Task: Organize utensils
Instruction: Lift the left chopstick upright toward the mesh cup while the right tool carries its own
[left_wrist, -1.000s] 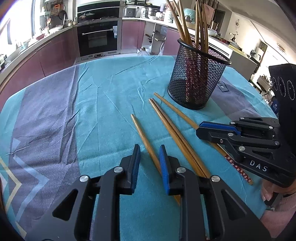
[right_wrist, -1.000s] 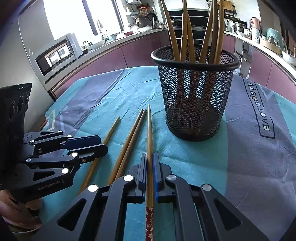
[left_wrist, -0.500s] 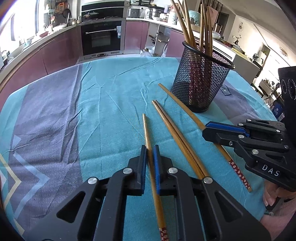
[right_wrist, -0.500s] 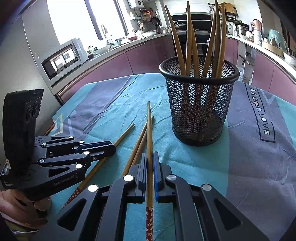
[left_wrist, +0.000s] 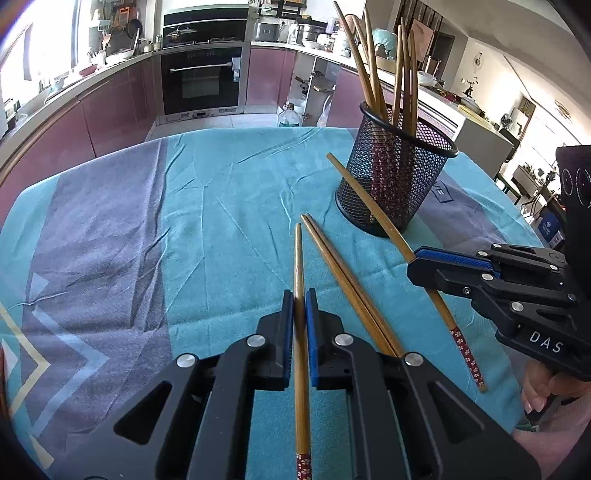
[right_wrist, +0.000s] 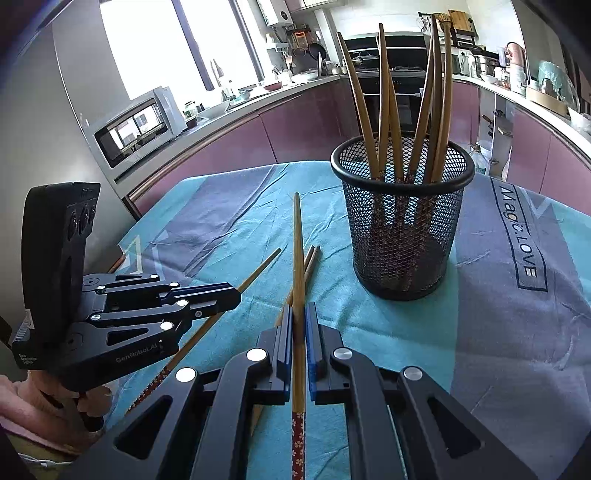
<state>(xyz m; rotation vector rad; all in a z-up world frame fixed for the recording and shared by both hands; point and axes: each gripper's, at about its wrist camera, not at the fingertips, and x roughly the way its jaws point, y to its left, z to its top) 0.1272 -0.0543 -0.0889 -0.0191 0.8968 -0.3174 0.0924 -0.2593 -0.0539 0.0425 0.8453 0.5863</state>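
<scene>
My left gripper (left_wrist: 299, 295) is shut on a bamboo chopstick (left_wrist: 298, 258) and holds it above the cloth. My right gripper (right_wrist: 299, 308) is shut on another chopstick (right_wrist: 297, 243), lifted and pointing left of the black mesh cup (right_wrist: 402, 221). The cup (left_wrist: 399, 177) holds several chopsticks upright. A pair of chopsticks (left_wrist: 343, 277) lies on the cloth between the grippers; it also shows in the right wrist view (right_wrist: 311, 258). The right gripper (left_wrist: 417, 264) and its chopstick (left_wrist: 369, 201) show in the left wrist view. The left gripper (right_wrist: 236, 295) shows in the right wrist view.
The table carries a teal and grey cloth (left_wrist: 166, 229) with wrinkles. Kitchen cabinets and an oven (left_wrist: 203, 77) stand behind the table. A microwave (right_wrist: 136, 125) sits on the counter at the left.
My left gripper closed on a chopstick and lifted it off the cloth. My right gripper rose with its chopstick, away from the cloth.
</scene>
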